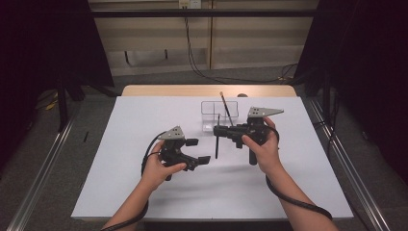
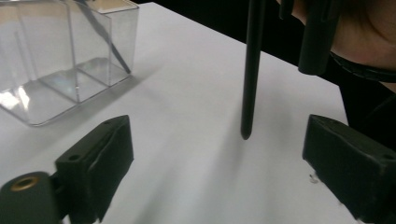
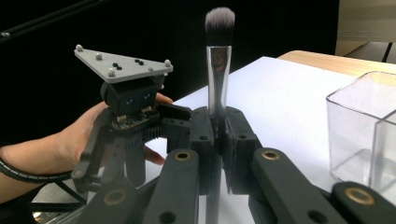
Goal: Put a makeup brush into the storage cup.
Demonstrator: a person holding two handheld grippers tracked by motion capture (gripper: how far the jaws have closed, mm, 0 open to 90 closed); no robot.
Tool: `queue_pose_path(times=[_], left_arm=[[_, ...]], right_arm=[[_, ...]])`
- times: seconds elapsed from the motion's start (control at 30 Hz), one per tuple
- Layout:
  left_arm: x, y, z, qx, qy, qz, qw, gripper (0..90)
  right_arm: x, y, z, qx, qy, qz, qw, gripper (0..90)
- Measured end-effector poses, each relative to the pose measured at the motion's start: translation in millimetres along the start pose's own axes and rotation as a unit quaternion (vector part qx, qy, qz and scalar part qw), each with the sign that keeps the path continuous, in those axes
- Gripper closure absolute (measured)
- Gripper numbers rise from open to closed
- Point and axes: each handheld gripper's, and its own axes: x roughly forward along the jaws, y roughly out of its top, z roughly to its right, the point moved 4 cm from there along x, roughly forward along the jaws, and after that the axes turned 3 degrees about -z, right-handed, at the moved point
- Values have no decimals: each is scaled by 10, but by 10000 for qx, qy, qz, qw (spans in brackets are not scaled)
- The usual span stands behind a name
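Note:
A makeup brush (image 1: 216, 147) with a black handle stands upright, bristles up, its lower end just above the white table top (image 1: 144, 192). My right gripper (image 1: 217, 131) is shut on its handle; in the right gripper view the silver ferrule and grey bristles (image 3: 219, 28) rise from between the jaws (image 3: 218, 140). My left gripper (image 1: 198, 151) is open to the brush's left, nothing in it. In the left gripper view the handle (image 2: 250, 70) hangs ahead of the open gripper (image 2: 224, 163).
A clear divided organizer (image 1: 220, 115) stands just behind the brush, with a thin dark stick (image 1: 225, 108) leaning in it. A wooden table edge (image 1: 207, 90) runs along the back. Metal rails flank the table.

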Motion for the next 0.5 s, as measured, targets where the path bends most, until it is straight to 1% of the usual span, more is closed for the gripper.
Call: queue_pose_path(times=[0.03,0.1,0.17,0.2,0.3,0.33,0.37,0.4,0.43,0.5], left_arm=[[-15,-4,-7,-23,35,27,10000,55],[-38,-13,-22,-65,30,72,9999,41],[-55,-21,-37,10,94,62,9999,26],[-69,-24,-40,12,102,46,9999,20],[-111,-30,-50,-14,62,140,9999,11],[-126,-33,-59,-29,61,124,9999,0],[-131,-35,-68,-56,141,76,9999,0],[-142,-40,-79,-15,233,2,9997,0],[-154,-47,-87,41,287,-17,9996,0],[-177,-58,-92,91,281,-35,9996,0]], right_arm=[[-6,-2,0,5,-1,10,10000,845],[-14,-7,6,-23,-23,21,10000,845],[-22,-14,11,-31,-60,21,10000,845],[-25,-15,12,-33,-47,24,10000,846],[-36,-10,20,-67,-77,47,9999,845],[-45,-8,22,-72,-83,35,9999,845],[-52,-3,23,-76,-86,29,9999,845],[-62,2,26,-94,-107,32,9999,845],[-73,10,30,-108,-117,40,9999,845],[-98,18,40,-117,-159,63,9998,845]])
